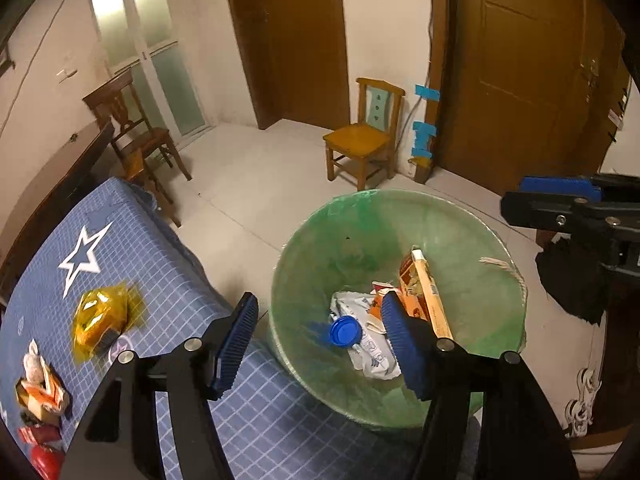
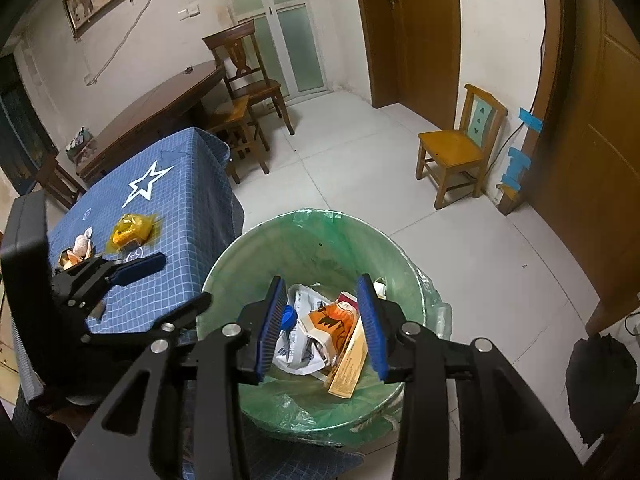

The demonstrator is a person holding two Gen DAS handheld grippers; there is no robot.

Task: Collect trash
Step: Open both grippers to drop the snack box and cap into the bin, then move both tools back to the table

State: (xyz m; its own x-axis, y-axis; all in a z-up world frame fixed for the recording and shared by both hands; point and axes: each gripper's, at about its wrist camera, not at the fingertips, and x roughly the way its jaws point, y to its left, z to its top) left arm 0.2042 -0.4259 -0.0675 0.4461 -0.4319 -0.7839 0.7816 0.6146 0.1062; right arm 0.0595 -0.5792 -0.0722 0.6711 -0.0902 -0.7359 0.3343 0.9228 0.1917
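your left gripper (image 1: 320,340) stands open and holds nothing, poised over the near rim of the green-lined bin (image 1: 316,240). below and between its fingers lie a blue cap (image 1: 345,330), white wrapper (image 1: 372,356) and orange carton (image 1: 420,292). your right gripper (image 2: 322,328) is partly open, also empty, above the same bin. to the left gripper's left, the yellow wrapper (image 1: 102,320) sits on the blue cloth (image 1: 160,264).

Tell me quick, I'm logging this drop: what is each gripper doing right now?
Left gripper: open, holding nothing, above the bin's near edge.
Right gripper: open, holding nothing, over the bin.
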